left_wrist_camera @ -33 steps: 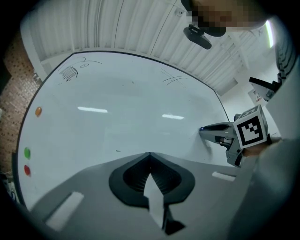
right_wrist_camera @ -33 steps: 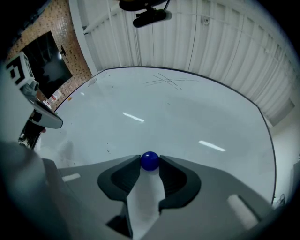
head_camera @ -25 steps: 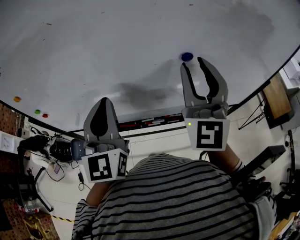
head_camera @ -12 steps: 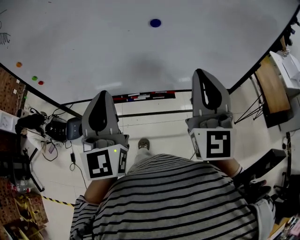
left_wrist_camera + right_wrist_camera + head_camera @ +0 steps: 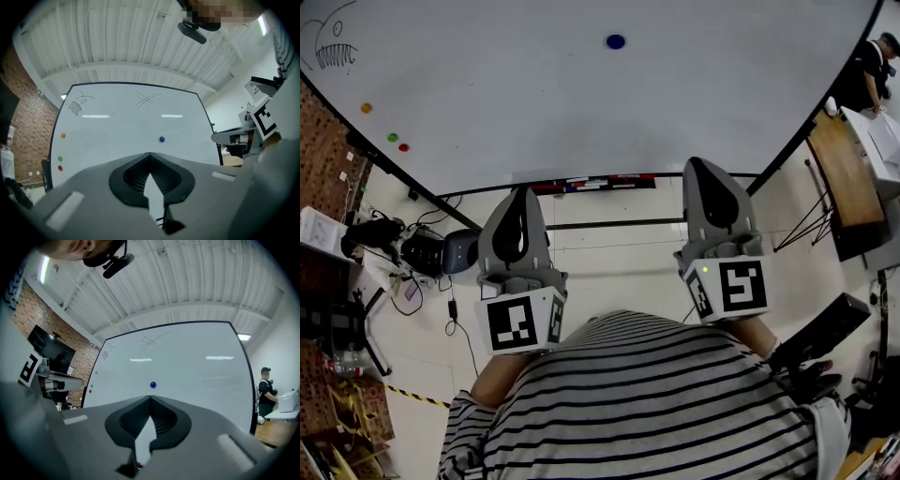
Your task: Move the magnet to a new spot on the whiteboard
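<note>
On the whiteboard: the blue magnet sticks to bare white surface, roughly midway across the board and alone, well apart from both claws.
At the whiteboard's left edge: an orange dot sits by itself, with a green dot and a red dot close together farther along the same edge.
At the whiteboard's upper left corner: a fish sketch in dark pen.
High on the whiteboard, above the magnet: a crossed scribble of thin strokes.
Under the whiteboard's bottom edge: a pen ledge carries several markers.
Left claw: pressed together, tips meeting, nothing between them. It is held off the whiteboard, pointing at it from below its lower edge, left of the magnet.
Right claw: pressed together as well and empty. It is also clear of the whiteboard, with its tip near the bottom frame and right of the magnet.
Facing the whiteboard: the person's striped shirt fills the lower head view, with both claws raised side by side.
Past the whiteboard's right edge: a second person in dark clothes stands beside a wooden tabletop.
</note>
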{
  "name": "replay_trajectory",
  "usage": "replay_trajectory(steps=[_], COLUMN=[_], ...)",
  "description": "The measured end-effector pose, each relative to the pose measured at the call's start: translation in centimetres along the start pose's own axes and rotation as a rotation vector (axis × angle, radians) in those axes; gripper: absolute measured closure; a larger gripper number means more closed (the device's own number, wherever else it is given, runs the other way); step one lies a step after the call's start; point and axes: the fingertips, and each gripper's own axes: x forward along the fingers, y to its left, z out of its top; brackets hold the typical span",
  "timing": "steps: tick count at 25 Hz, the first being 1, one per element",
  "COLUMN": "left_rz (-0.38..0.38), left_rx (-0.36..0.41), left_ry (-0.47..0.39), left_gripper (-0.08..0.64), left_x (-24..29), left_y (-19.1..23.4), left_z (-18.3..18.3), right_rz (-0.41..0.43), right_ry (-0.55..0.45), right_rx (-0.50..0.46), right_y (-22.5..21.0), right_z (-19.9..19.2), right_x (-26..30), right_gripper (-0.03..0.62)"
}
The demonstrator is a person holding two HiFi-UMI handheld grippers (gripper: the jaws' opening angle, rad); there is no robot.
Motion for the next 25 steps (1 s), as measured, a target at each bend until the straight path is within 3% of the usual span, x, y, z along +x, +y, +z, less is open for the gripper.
replay_trajectory(steps=[7,11,25], left_rz=[-0.054,-0.066,-0.097], left_rx=[0.012,-0.004,-0.042], left_ry=[0.013,0.006,-0.004], left_gripper=[0.545,0.545,0.545], left_x=[-1.0,-1.1,0.3], left_y=[2.1,3.2,2.8], left_z=[0.0,-0.1,-0.6], right_rz=[-0.016,-0.012,0.002], right_ry=[0.081,0.036,0.055], right_rx=[-0.036,-0.04,-0.127], right_y=[3.1,5.0,5.7], right_z=[-1.1,-0.1,-0.3], right_x=[0.3,0.9,2.5], right_gripper=[0.592,0.592,0.592])
